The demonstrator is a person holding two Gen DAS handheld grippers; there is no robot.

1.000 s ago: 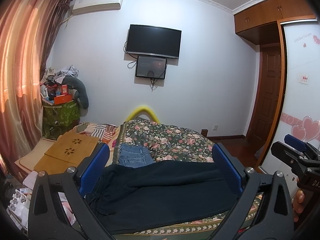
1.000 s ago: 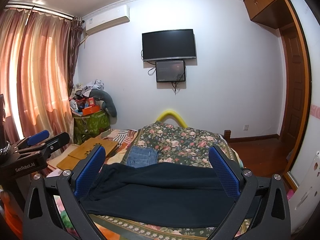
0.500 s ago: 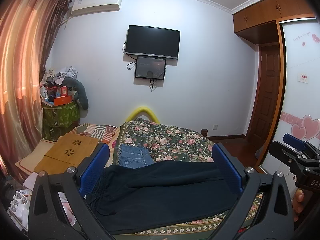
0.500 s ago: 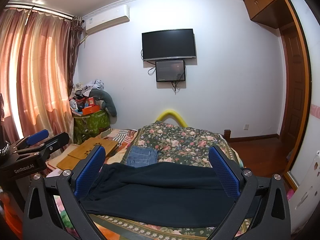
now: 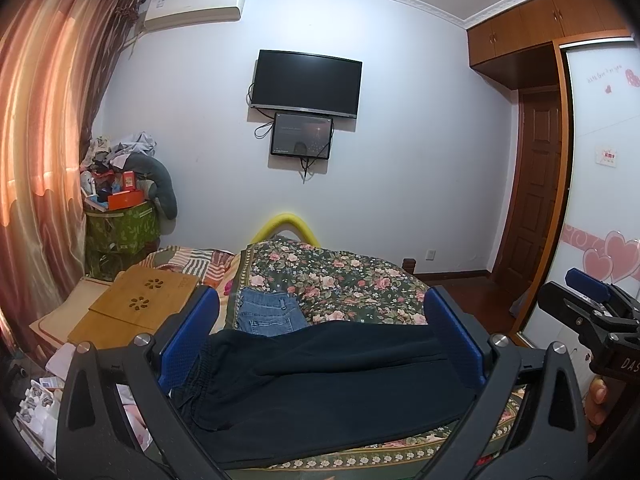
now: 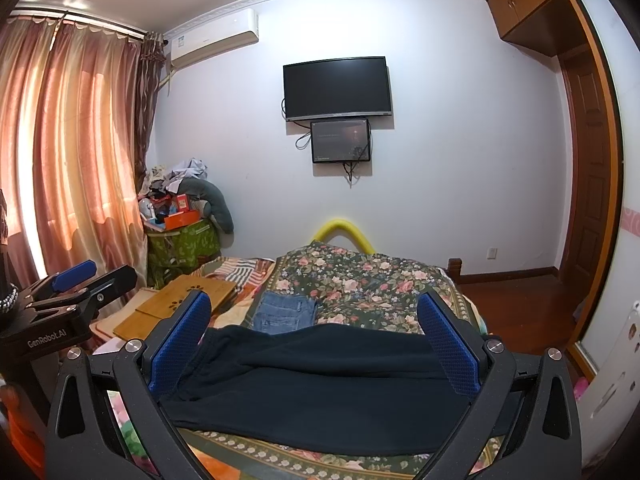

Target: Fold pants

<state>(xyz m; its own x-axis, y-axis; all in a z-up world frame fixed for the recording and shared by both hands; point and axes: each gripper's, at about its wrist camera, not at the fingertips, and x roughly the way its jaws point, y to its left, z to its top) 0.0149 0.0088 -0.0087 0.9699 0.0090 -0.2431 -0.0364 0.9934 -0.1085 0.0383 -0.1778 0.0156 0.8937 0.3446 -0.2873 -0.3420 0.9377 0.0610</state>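
Observation:
Dark navy pants (image 5: 328, 380) lie flat across the near end of the floral bed cover (image 5: 344, 276), waistband to the left; they also show in the right wrist view (image 6: 320, 384). My left gripper (image 5: 320, 336) is open and empty, held above and short of the pants. My right gripper (image 6: 314, 340) is open and empty too, at about the same height. Each gripper shows at the edge of the other's view: the right gripper (image 5: 592, 316) and the left gripper (image 6: 68, 296).
Folded blue jeans (image 5: 272, 314) lie on the bed just beyond the pants. A wooden lap desk (image 5: 136, 304) sits on the left side. A cluttered green box (image 5: 120, 224) stands by the curtain. Wardrobe and door are on the right.

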